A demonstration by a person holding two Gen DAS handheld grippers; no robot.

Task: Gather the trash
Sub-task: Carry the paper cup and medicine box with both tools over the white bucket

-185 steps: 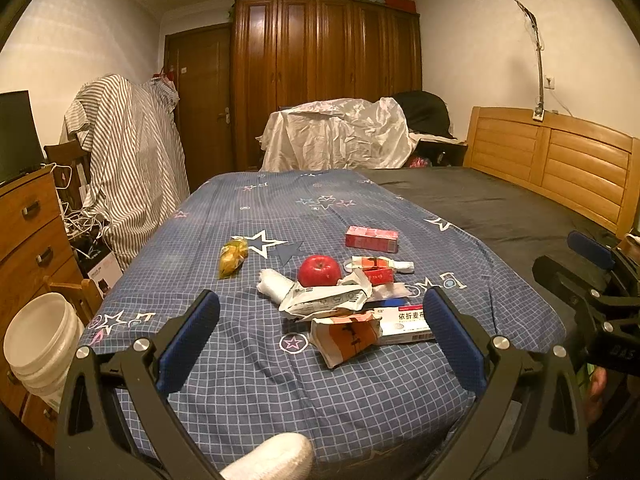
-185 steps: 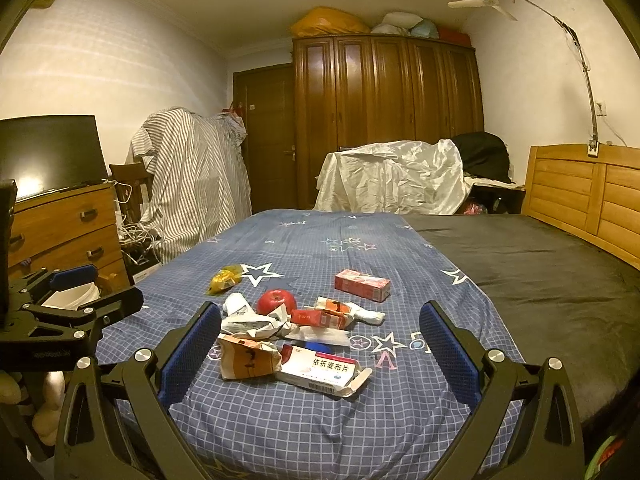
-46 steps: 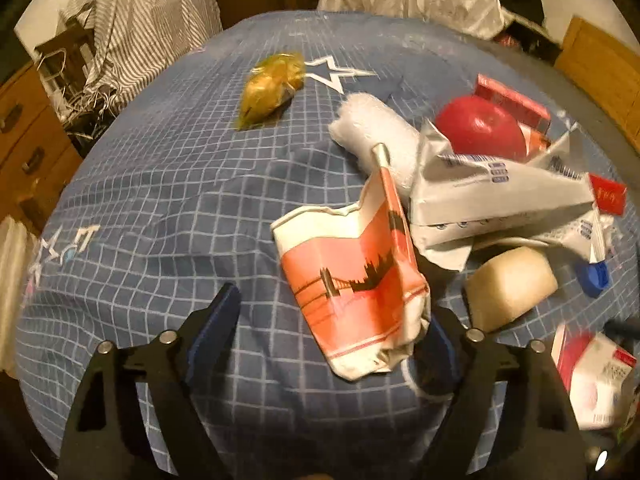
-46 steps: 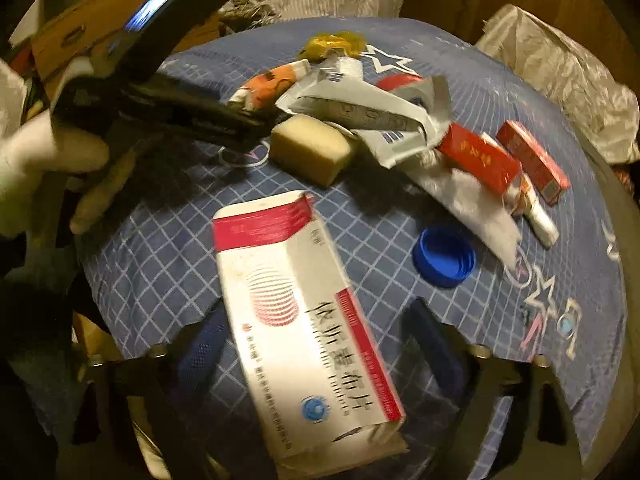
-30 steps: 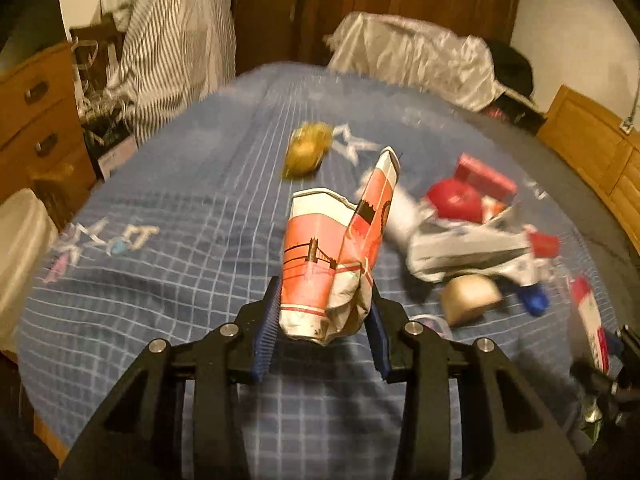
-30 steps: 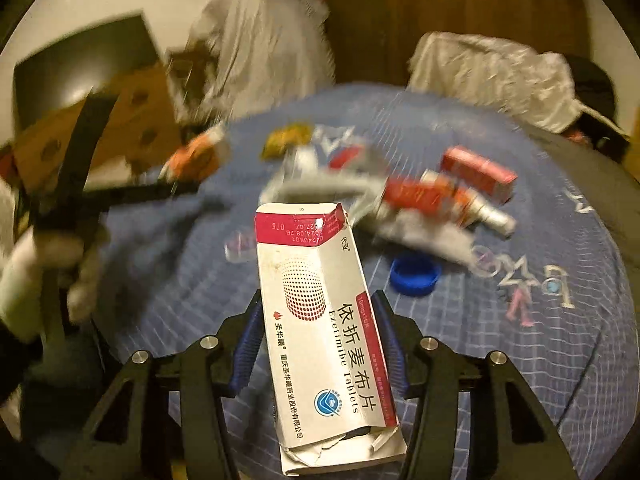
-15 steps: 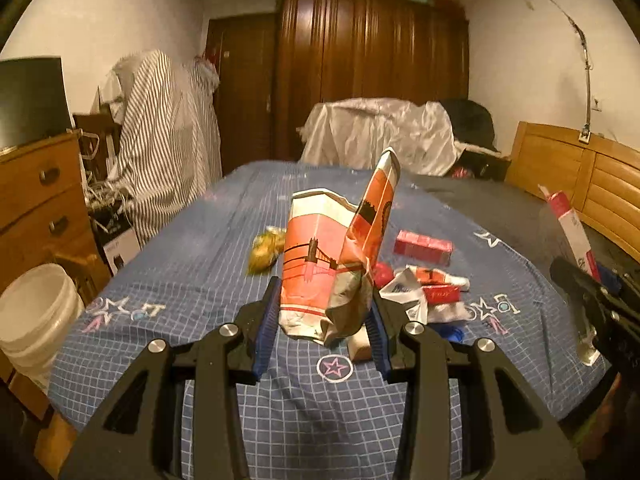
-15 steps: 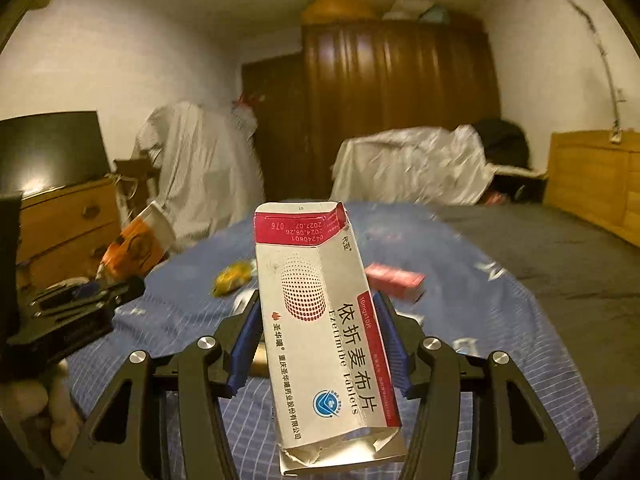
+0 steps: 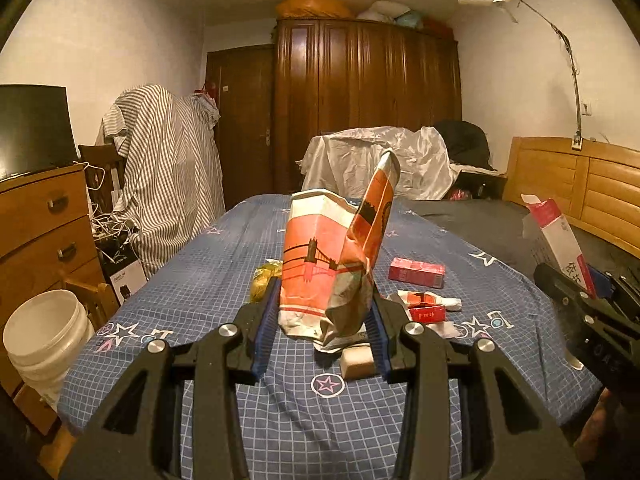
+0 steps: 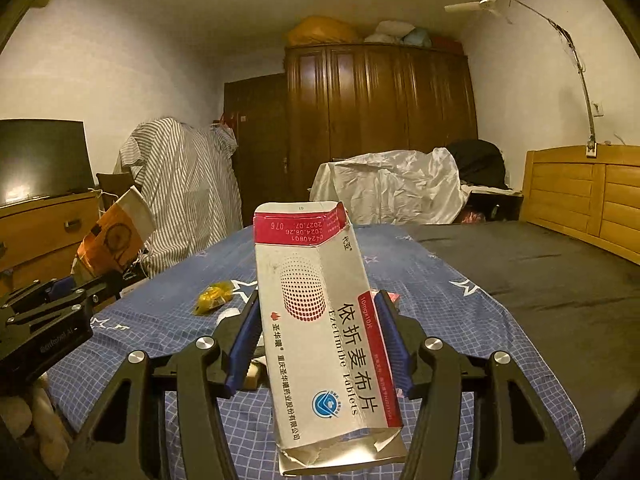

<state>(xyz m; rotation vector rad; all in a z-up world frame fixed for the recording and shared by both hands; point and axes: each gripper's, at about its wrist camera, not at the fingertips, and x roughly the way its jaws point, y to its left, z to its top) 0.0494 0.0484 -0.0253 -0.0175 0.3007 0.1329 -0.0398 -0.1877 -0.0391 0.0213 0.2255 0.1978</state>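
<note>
We see left hand-held gripper (image 9: 325, 322) clamped on crumpled orange paper cup (image 9: 328, 264), raised above bed's (image 9: 224, 264) near edge. Right hand-held gripper (image 10: 318, 336) grips white-red tablet box (image 10: 324, 320), also aloft. White bucket (image 9: 44, 328) off bed's left corner.

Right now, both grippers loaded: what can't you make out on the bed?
- Left wrist view: crumpled paper cup in the left gripper hides most of the yellow wrapper and the litter behind it.
- Right wrist view: tablet box in the right gripper blocks the central pile.
- Red carton: print too small.
</note>
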